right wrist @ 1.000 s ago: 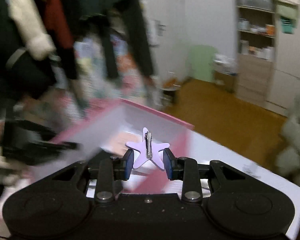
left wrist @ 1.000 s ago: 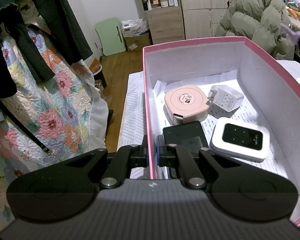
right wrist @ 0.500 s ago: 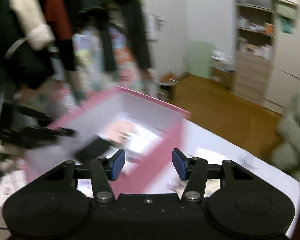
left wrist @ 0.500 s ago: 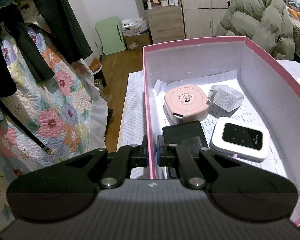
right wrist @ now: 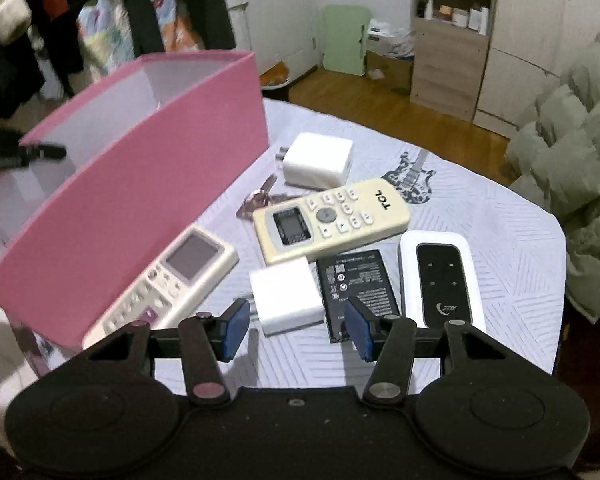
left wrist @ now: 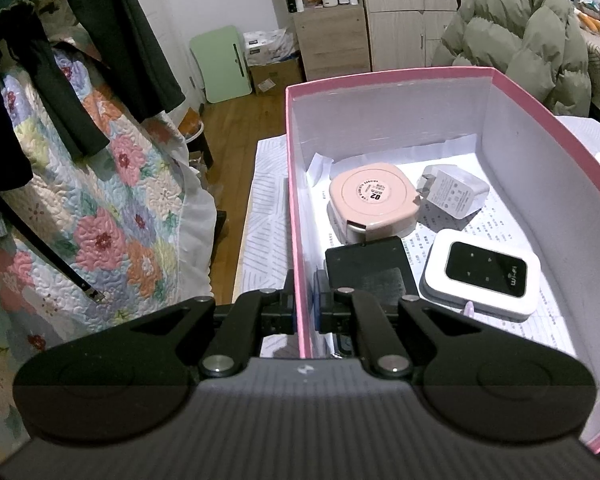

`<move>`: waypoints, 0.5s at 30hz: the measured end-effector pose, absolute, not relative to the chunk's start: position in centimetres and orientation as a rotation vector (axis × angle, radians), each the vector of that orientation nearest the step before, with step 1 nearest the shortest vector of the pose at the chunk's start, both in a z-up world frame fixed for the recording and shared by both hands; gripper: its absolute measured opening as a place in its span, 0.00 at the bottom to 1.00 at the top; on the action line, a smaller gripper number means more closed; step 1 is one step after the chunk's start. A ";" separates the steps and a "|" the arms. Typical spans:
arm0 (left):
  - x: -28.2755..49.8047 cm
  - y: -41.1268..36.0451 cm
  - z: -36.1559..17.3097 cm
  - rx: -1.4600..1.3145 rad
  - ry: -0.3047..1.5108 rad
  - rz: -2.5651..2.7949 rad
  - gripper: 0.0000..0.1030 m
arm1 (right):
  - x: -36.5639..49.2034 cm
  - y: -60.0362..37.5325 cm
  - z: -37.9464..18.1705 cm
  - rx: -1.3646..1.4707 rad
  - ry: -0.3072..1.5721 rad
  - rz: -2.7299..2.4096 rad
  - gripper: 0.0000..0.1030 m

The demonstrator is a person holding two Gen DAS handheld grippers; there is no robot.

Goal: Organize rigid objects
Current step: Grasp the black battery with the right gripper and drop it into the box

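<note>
My left gripper [left wrist: 306, 312] is shut on the near left wall of the pink box [left wrist: 300, 200]. Inside the box lie a round pink case [left wrist: 370, 204], a white charger [left wrist: 454, 194], a white Wi-Fi router [left wrist: 482, 278] and a black flat device [left wrist: 368, 268]. A purple tip [left wrist: 469, 309] of the star clip shows by the router. My right gripper [right wrist: 296, 332] is open and empty, low over the table beside the pink box [right wrist: 140, 184]. Just ahead of its fingers sits a white charger cube [right wrist: 286, 296], with a black battery [right wrist: 358, 288] to its right.
On the white quilted tabletop [right wrist: 480, 216] also lie a TCL remote [right wrist: 332, 220], a second remote [right wrist: 168, 284] against the box, another white router [right wrist: 440, 280], a further white charger [right wrist: 318, 160] and keys [right wrist: 260, 198]. A green coat [right wrist: 580, 152] hangs at the right.
My right gripper opened and let go of the purple star clip over the box, then swung down and right to the items on the table. The left gripper kept still.
</note>
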State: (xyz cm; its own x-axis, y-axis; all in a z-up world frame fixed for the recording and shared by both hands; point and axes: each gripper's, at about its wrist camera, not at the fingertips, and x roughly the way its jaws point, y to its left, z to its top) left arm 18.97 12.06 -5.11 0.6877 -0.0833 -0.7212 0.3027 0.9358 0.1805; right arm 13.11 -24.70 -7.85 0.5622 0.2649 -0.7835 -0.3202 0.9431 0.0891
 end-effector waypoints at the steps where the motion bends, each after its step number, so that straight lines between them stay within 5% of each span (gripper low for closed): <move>1: 19.0 12.1 -5.1 0.296 0.786 -0.219 0.06 | 13.2 -24.7 -7.9 -0.083 0.909 0.338 0.57; 10: 18.9 12.0 -5.2 0.295 0.788 -0.218 0.06 | 14.2 -24.9 -8.2 -0.138 0.888 0.427 0.57; 12: 18.9 12.0 -5.2 0.293 0.788 -0.218 0.06 | 14.1 -24.4 -8.4 -0.136 0.899 0.453 0.45; 15: 18.8 12.0 -5.3 0.290 0.794 -0.218 0.06 | 13.5 -23.6 -8.7 -0.125 0.909 0.483 0.44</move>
